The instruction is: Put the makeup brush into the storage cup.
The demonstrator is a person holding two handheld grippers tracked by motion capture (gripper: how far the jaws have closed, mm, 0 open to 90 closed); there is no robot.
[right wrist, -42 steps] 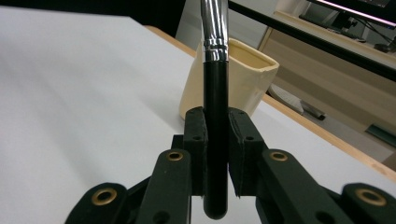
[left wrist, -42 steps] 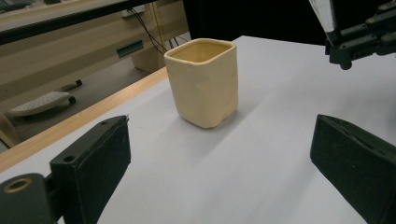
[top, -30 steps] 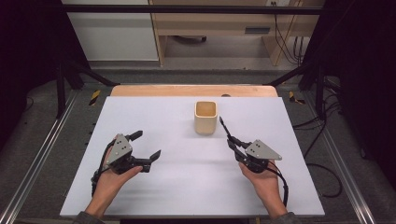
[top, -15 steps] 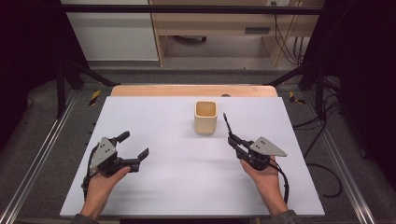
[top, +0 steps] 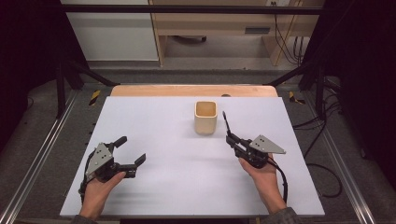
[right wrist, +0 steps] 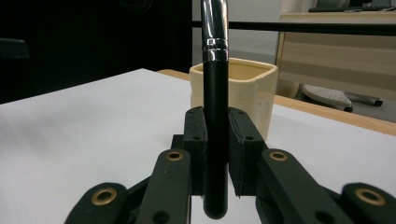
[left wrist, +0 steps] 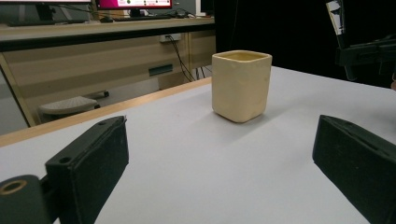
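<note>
A: What is the right tool (top: 228, 134) doing?
B: It is clenching a black brush (right wrist: 215, 121) upright, just beside the cream cup (top: 206, 117) on the tabletop (top: 163, 121).
A: And the left tool (top: 132, 151)?
B: Idling, spread wide, nothing between. Next, I judge, is lifting the brush over the rim.

At the lower left of the high view my left hand (top: 99, 186) holds its black two-jaw gripper (top: 130, 151) with jaws spread wide, while my right hand's gripper (top: 232, 140), at lower right, is clamped tight.
</note>
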